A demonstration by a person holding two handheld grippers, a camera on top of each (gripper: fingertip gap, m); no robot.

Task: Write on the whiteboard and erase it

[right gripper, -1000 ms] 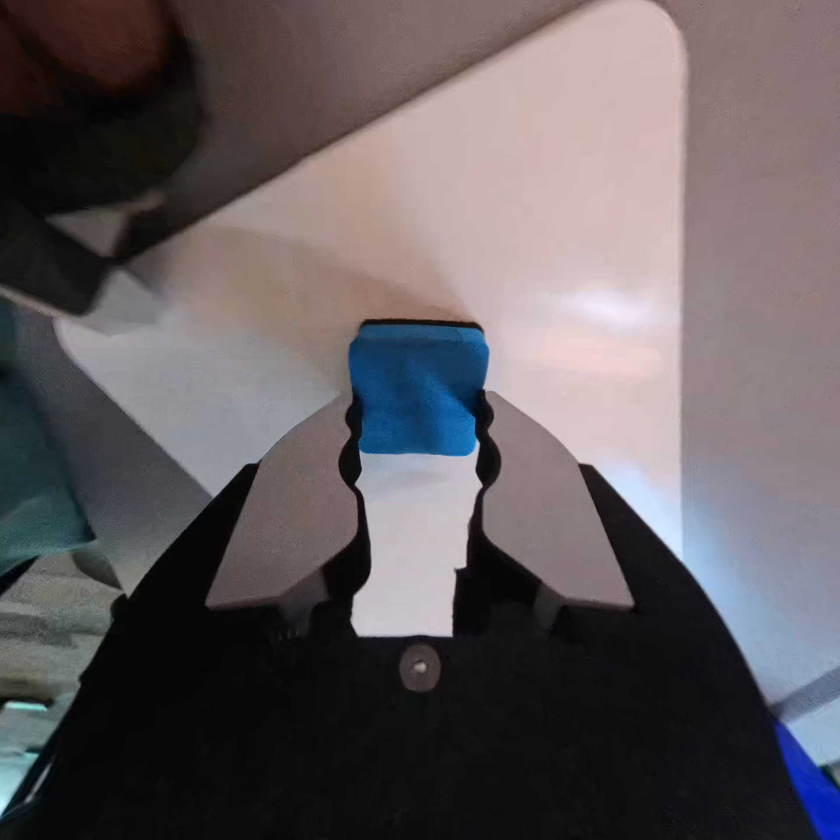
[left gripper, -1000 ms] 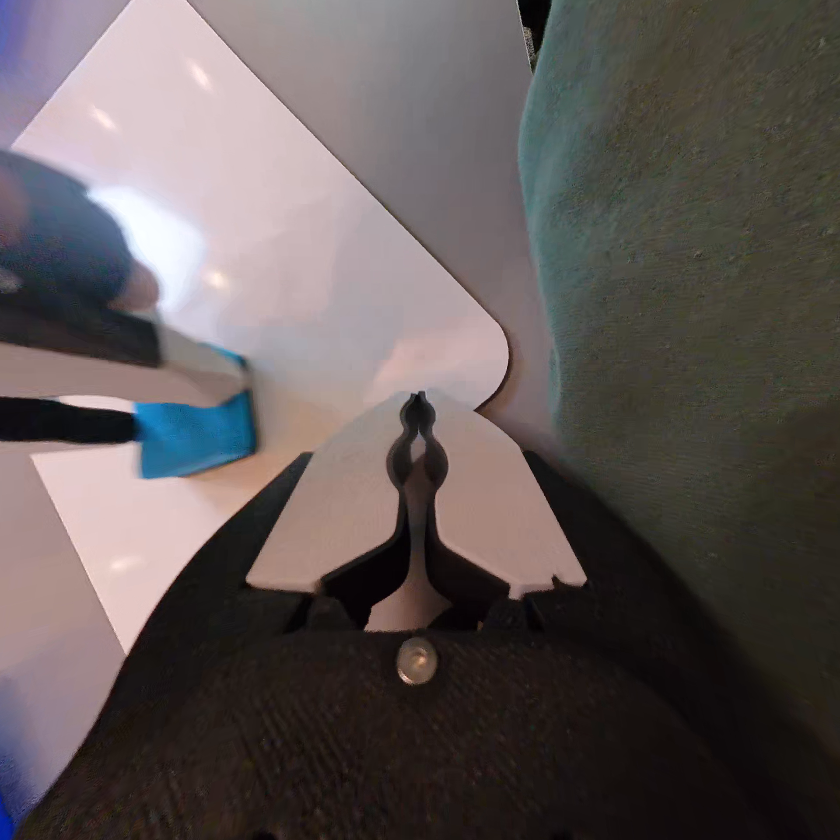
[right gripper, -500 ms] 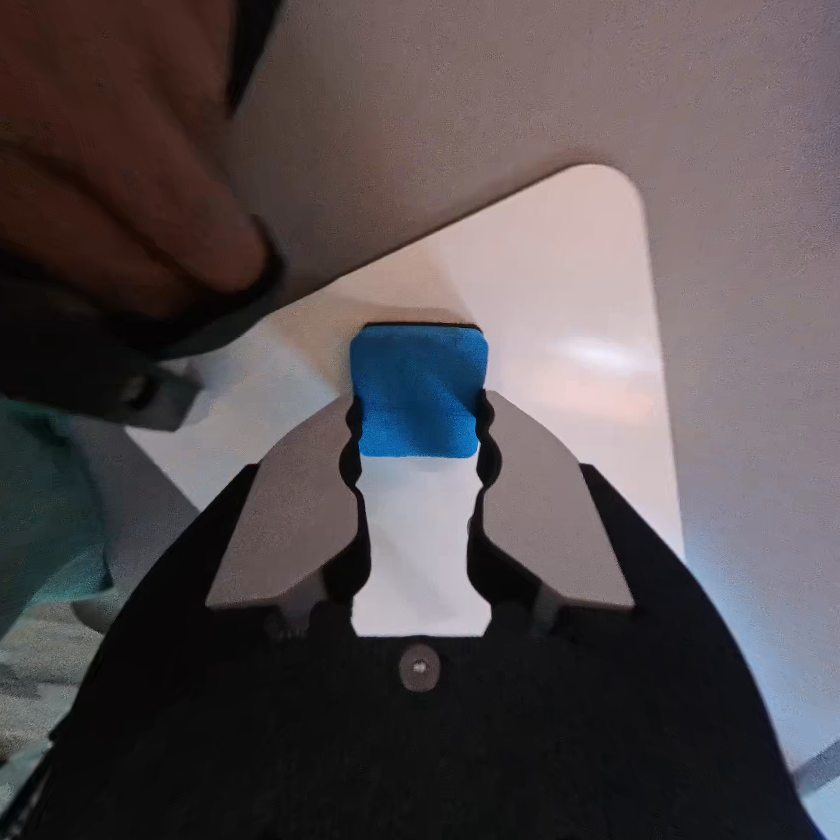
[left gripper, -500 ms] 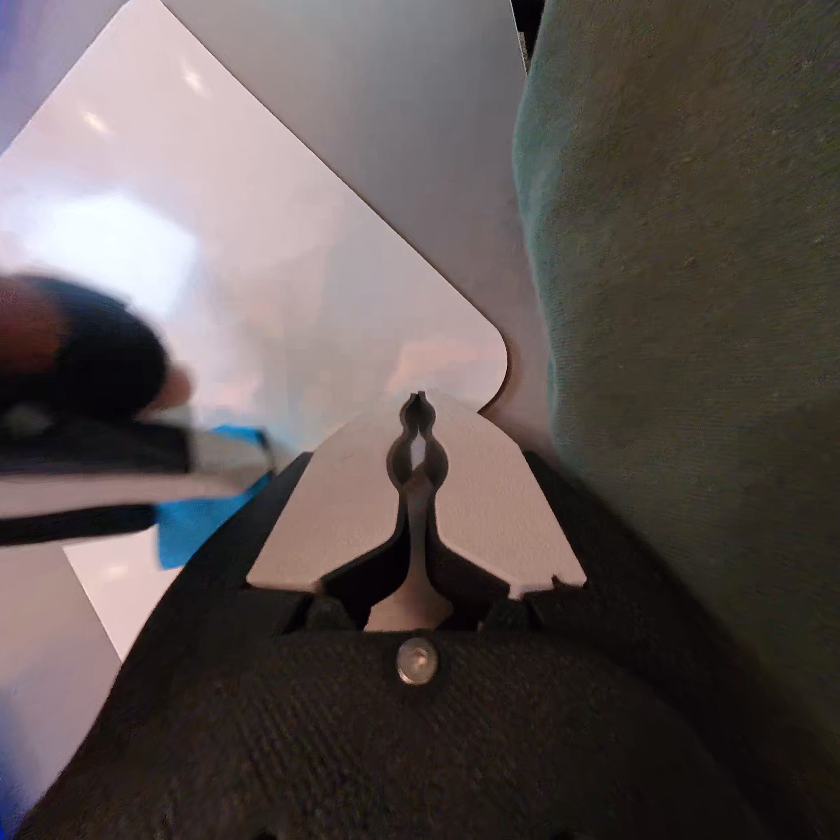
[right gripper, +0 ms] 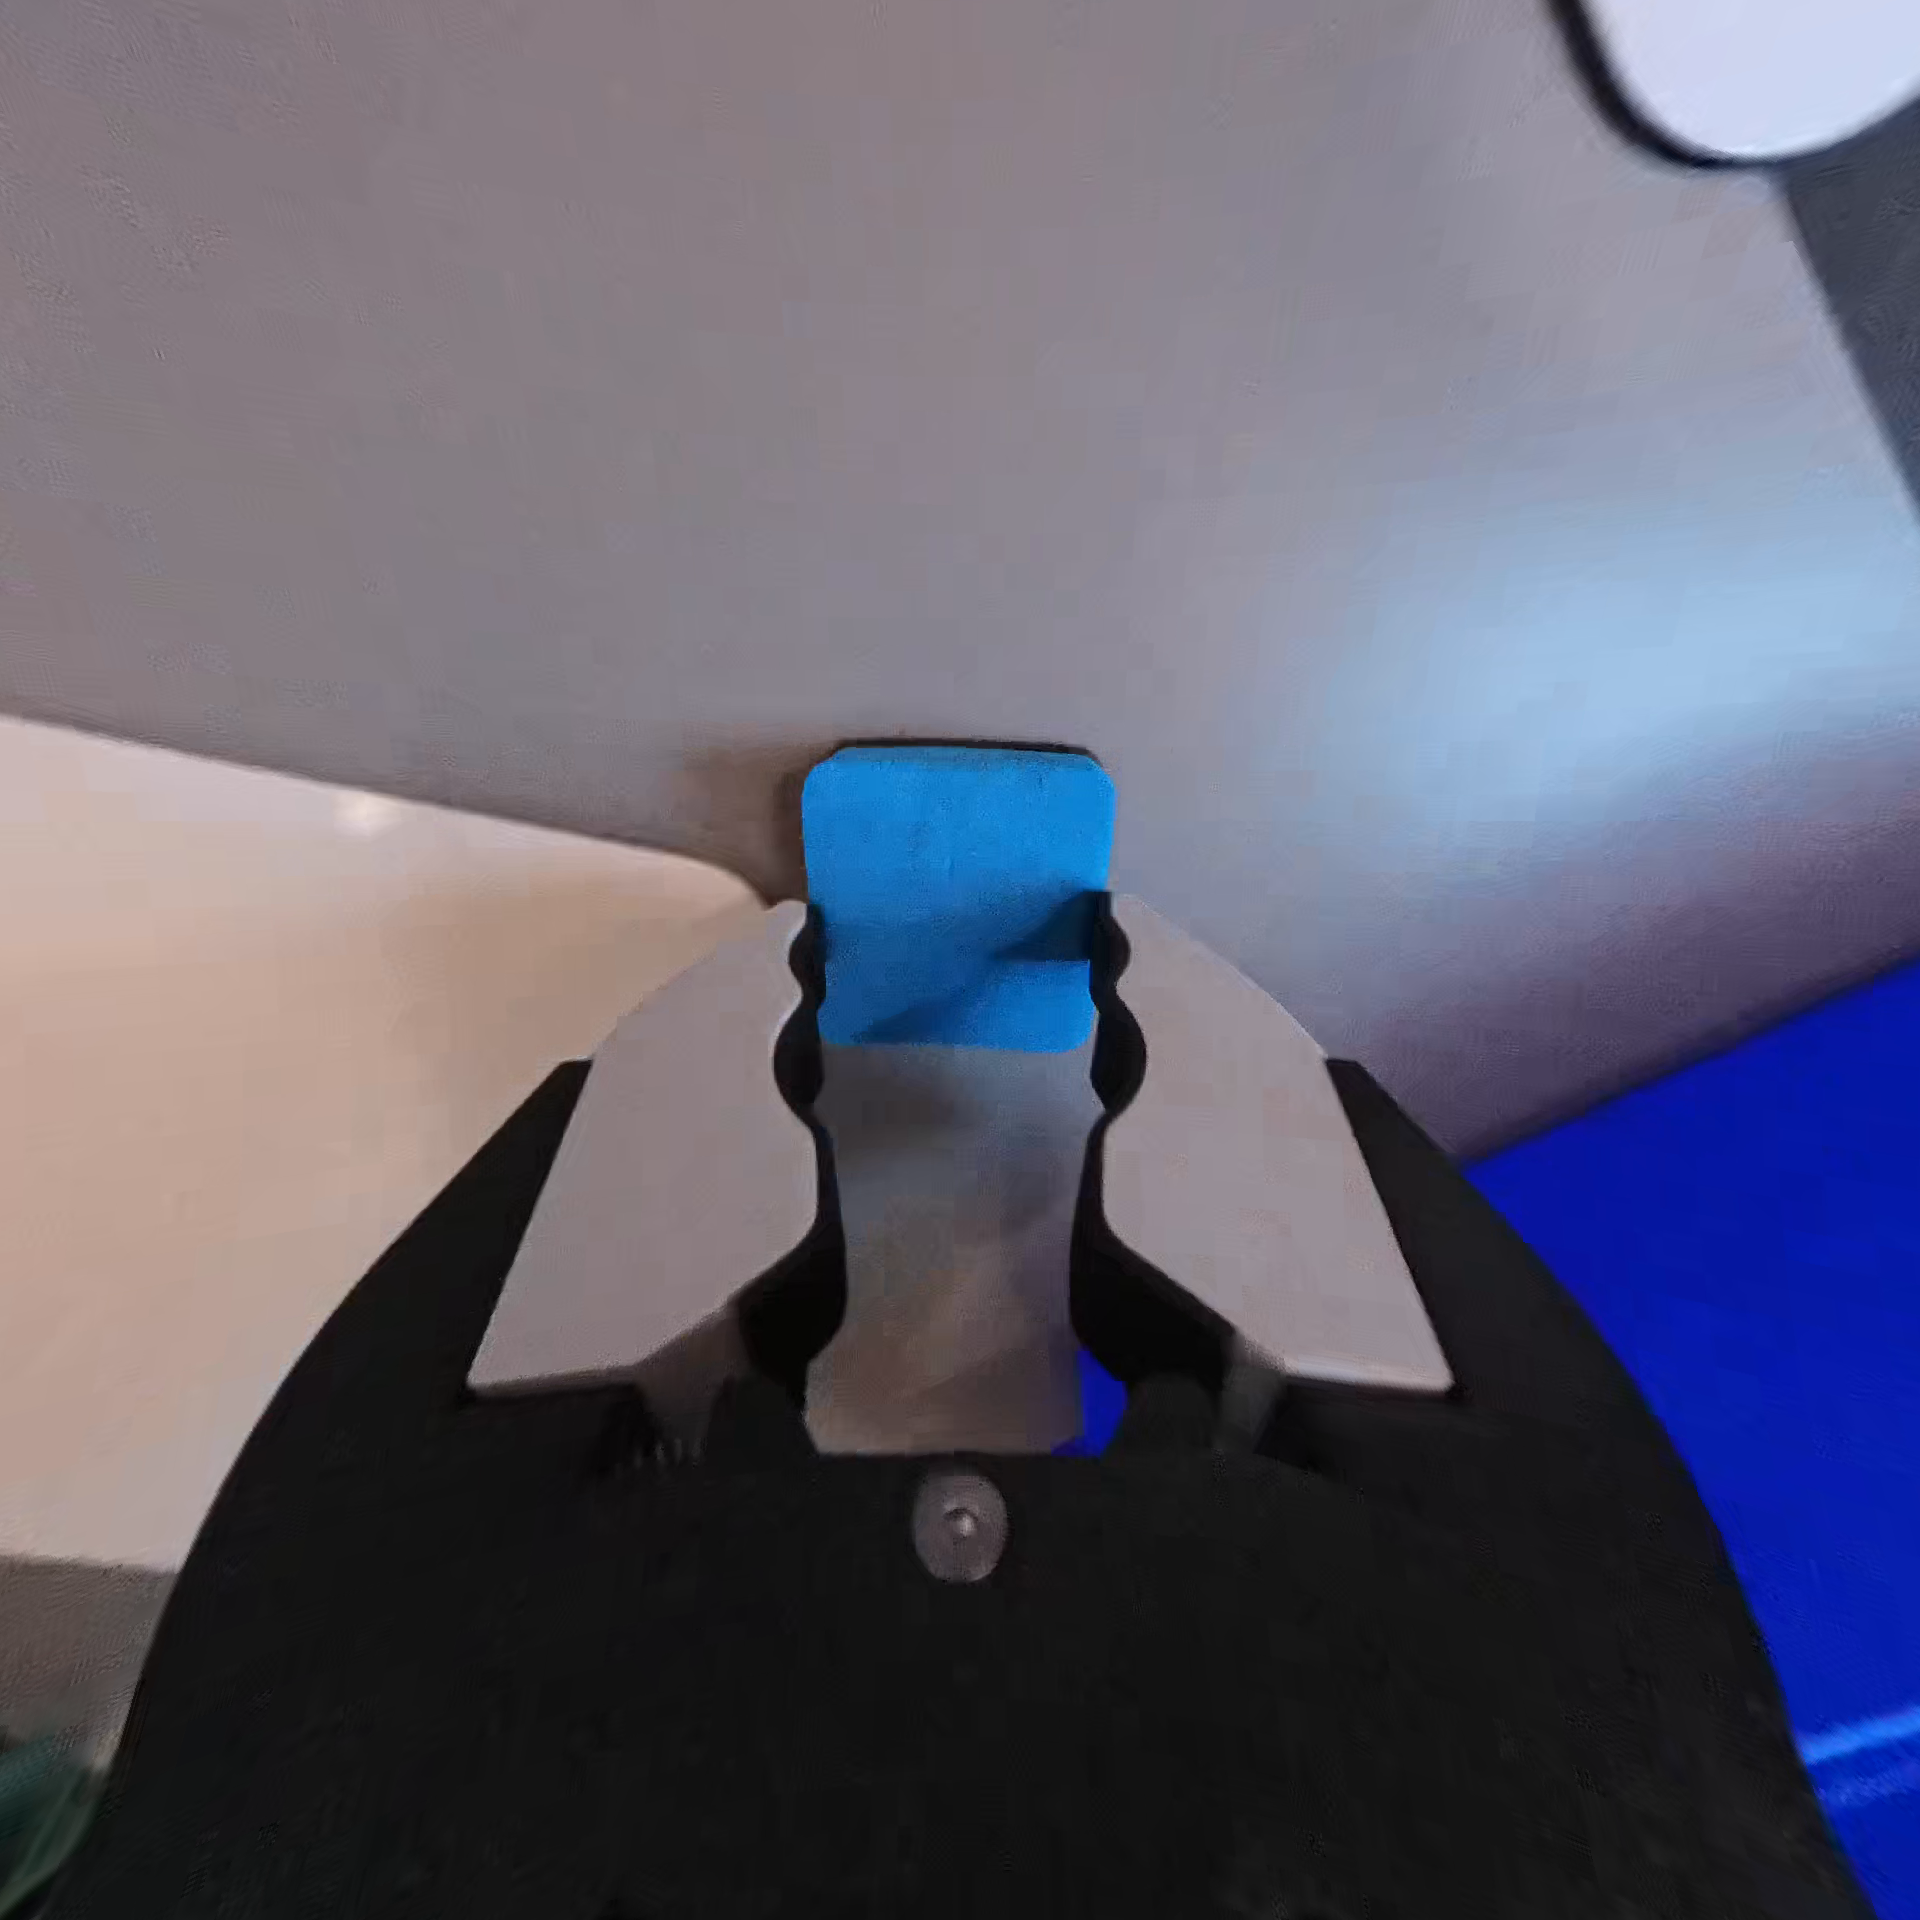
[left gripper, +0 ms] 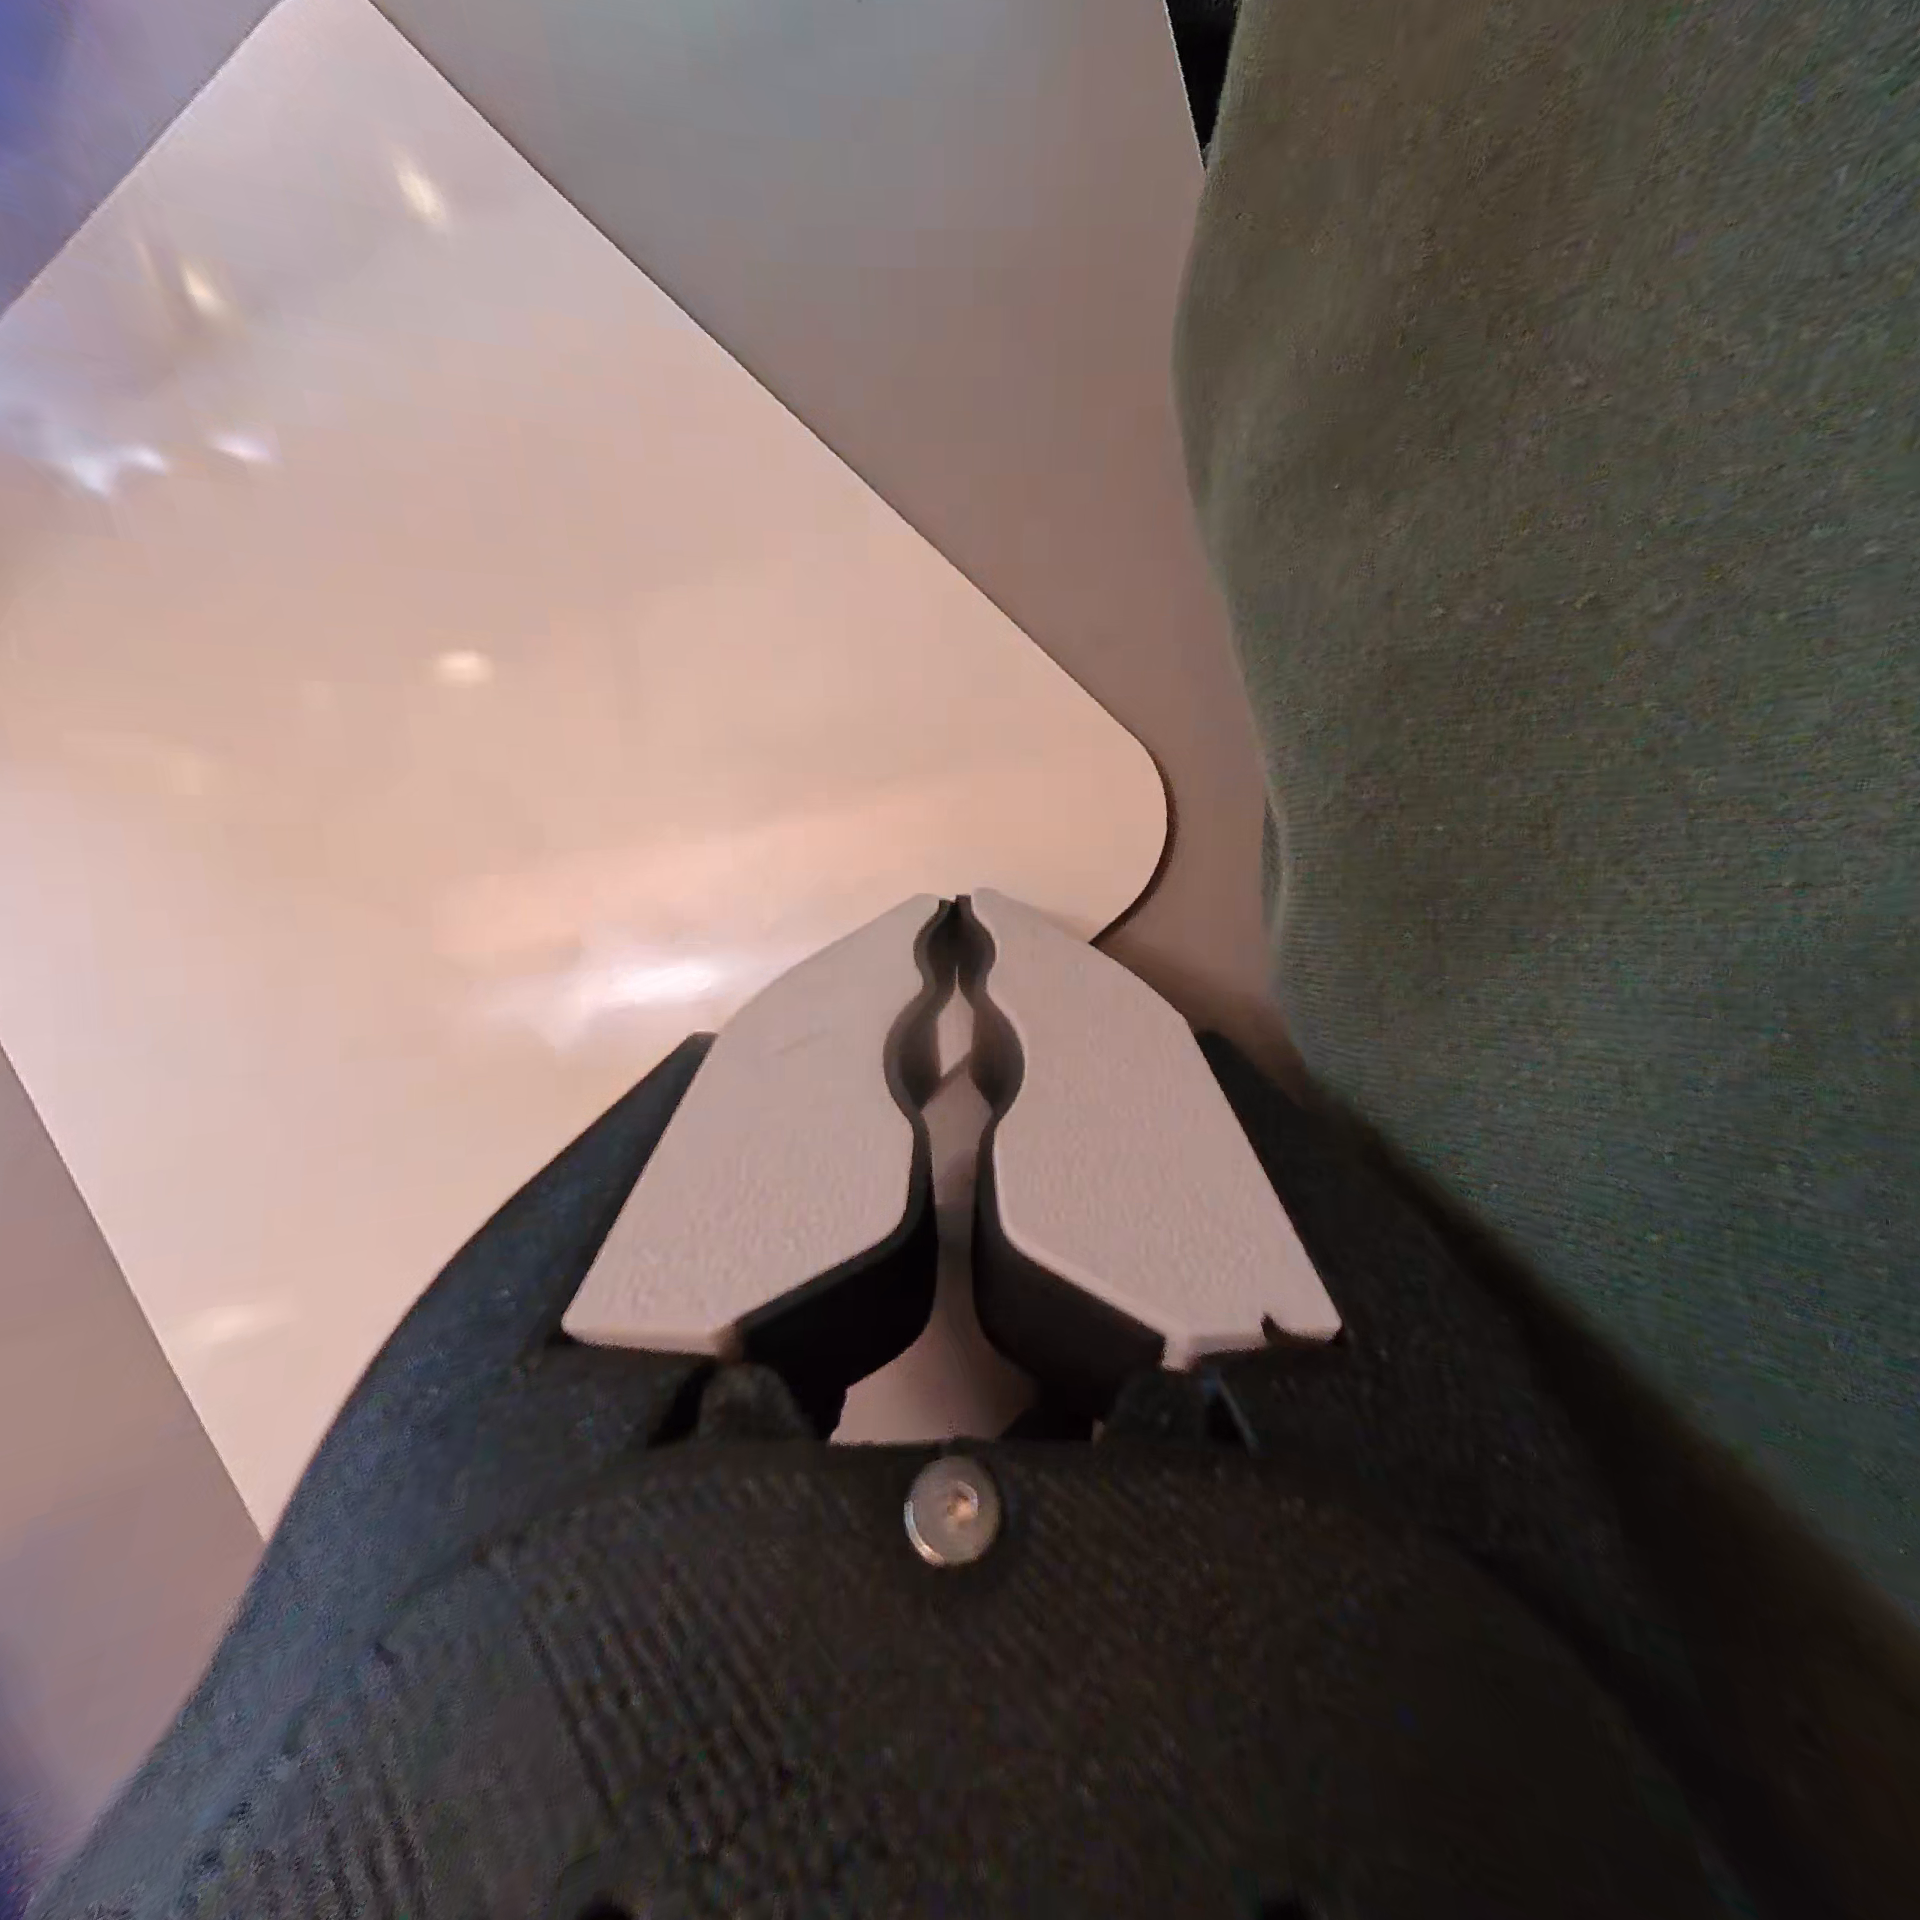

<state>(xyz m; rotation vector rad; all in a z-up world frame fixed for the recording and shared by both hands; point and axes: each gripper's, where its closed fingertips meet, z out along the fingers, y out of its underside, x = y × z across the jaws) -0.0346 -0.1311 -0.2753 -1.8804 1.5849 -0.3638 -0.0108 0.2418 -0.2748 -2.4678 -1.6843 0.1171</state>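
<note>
here the right hand-held gripper (right gripper: 954, 935) clamps a soft blue square eraser (right gripper: 951, 883); the left hand-held gripper (left gripper: 958, 914) is clenched bare.

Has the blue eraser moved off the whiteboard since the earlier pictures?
Yes. The blue eraser went rightward past the whiteboard corner, now over the grey table.

so there's just the plain grey table (right gripper: 727, 416) under everything, a grey-green fabric (left gripper: 1610, 727) filling the right side of the left wrist view, and something bright blue (right gripper: 1714, 1299) past the table's edge at lower right
</note>
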